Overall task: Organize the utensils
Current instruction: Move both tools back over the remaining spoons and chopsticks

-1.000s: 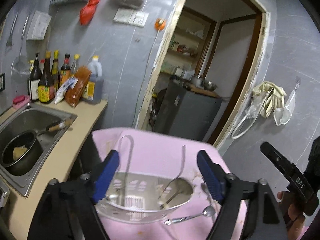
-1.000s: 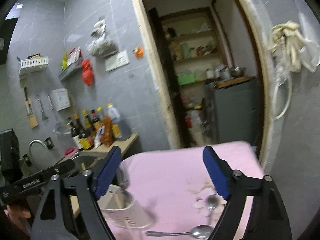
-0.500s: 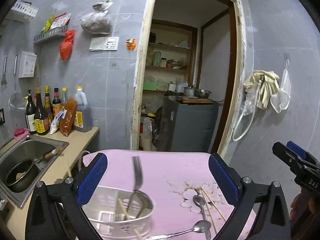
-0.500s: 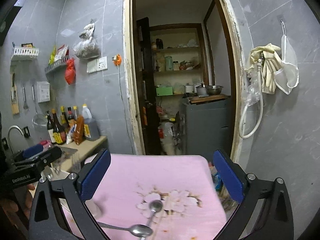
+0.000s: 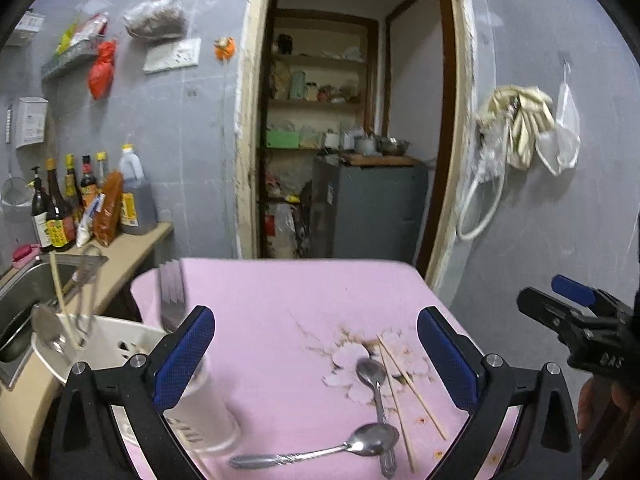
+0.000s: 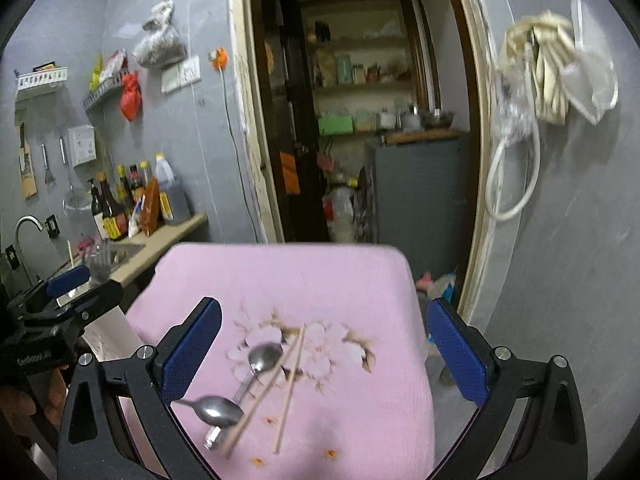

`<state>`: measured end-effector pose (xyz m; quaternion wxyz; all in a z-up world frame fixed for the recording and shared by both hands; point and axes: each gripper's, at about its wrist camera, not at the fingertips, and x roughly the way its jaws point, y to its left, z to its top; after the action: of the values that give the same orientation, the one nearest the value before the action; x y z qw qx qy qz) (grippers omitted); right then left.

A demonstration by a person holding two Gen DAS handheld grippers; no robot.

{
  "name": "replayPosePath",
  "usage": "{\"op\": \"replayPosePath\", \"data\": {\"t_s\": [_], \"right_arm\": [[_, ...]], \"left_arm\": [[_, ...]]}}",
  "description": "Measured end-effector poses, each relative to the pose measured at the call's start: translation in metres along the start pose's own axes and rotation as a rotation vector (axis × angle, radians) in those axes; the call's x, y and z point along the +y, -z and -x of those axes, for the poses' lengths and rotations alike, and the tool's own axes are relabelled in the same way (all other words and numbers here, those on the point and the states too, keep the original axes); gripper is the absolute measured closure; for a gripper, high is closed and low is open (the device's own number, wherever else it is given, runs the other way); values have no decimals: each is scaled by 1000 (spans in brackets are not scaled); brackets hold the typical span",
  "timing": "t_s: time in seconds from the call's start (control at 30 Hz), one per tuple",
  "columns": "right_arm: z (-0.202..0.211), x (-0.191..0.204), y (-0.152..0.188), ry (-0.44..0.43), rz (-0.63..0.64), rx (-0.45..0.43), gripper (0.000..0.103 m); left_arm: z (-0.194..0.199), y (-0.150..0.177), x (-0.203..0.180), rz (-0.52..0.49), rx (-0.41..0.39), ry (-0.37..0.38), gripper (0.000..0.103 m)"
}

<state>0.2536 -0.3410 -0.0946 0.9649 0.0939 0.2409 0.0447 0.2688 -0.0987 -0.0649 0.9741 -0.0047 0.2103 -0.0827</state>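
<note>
Two metal spoons (image 5: 370, 376) (image 5: 372, 442) and a pair of wooden chopsticks (image 5: 412, 386) lie crossed on the pink tablecloth (image 5: 280, 300). My left gripper (image 5: 316, 360) is open above the cloth, nothing between its fingers. A white utensil holder (image 5: 108, 348) stands at the table's left edge, beside the left finger, with a fork (image 5: 172, 296), a chopstick and a spoon in it. My right gripper (image 6: 324, 356) is open, hovering over the spoons (image 6: 264, 356) (image 6: 216, 410) and chopsticks (image 6: 290, 388). Each gripper shows in the other's view (image 5: 576, 320) (image 6: 60, 300).
Left of the table are a steel sink (image 5: 24, 292) and a counter with sauce bottles (image 5: 60, 208). Behind the table an open doorway leads to a grey cabinet (image 5: 368, 208) and shelves. Gloves and a hose (image 6: 552, 80) hang on the right wall.
Both grippers' jaws have spread wider. The left gripper has swung right, away from the holder, and the right gripper has sunk, so spoons and chopsticks now sit lower-centre in both views.
</note>
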Motion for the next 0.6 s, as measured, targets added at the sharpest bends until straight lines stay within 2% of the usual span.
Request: {"op": "replayPosePath", "data": {"t_s": [0.13, 0.2, 0.27, 0.33, 0.4, 0.5, 0.6], "right_arm": [[-23, -16, 14, -39, -28, 78, 6], [-34, -19, 21, -55, -24, 121, 18], [-43, -20, 29, -71, -24, 152, 26], [-56, -19, 36, -98, -24, 200, 29], [-67, -17, 42, -120, -24, 241, 38], [-80, -11, 50, -145, -23, 294, 48], [-93, -6, 57, -169, -19, 347, 56]], "left_arm": [[-11, 14, -11, -68, 55, 28, 1], [-16, 21, -14, -104, 90, 42, 1], [-20, 29, -14, -131, 122, 49, 1], [-24, 35, -15, -149, 150, 63, 3], [-28, 42, -17, -173, 179, 75, 7], [-36, 51, -21, -214, 231, 87, 19], [-44, 59, -26, -256, 280, 95, 29]]}}
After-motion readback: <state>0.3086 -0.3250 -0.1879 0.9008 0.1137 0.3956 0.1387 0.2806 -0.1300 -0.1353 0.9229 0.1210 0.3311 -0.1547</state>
